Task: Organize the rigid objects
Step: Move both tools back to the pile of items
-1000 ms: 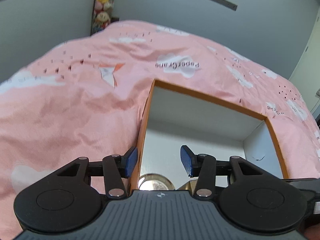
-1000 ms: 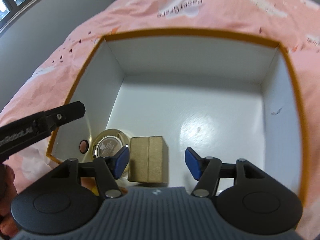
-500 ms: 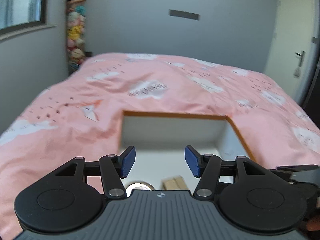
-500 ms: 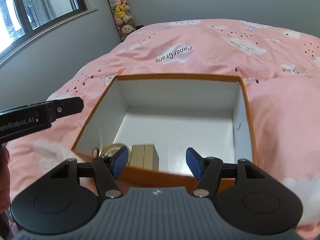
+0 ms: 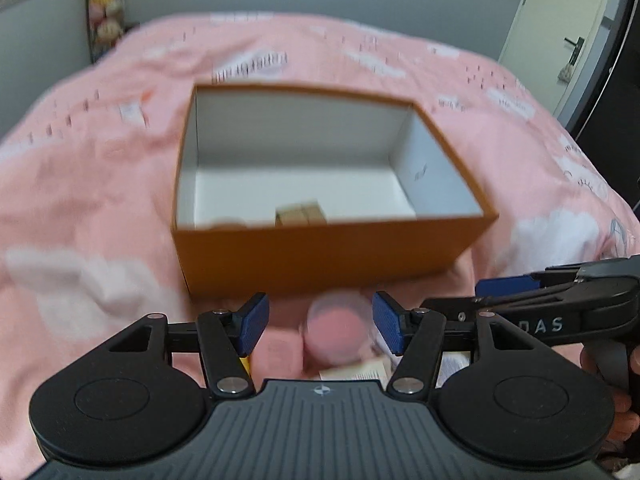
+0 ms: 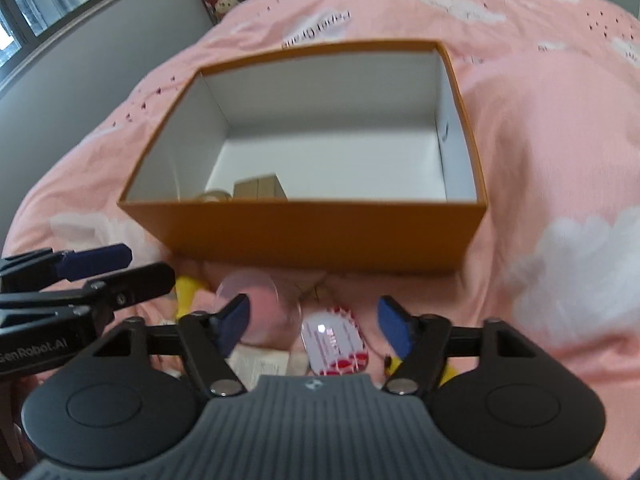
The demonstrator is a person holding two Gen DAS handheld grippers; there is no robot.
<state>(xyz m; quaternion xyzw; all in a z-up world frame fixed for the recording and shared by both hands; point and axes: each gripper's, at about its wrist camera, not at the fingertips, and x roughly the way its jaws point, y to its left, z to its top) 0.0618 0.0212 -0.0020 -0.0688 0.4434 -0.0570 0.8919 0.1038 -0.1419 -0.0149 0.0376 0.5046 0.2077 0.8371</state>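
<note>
An open orange cardboard box [image 6: 320, 232] sits on a pink bed [image 6: 560, 140], holding a small tan box [image 6: 260, 188]. Both hand-held grippers, left [image 5: 320, 322] and right [image 6: 312, 316], have just been opening, empty, over a clear round lid [image 6: 256, 300].

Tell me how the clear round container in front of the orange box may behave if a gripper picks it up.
The clear round container looks like smooth rigid plastic, so it may slip between the pads. Its round shape suggests it could roll on the soft pink bedcover if nudged. It seems light and probably stiff.
</note>
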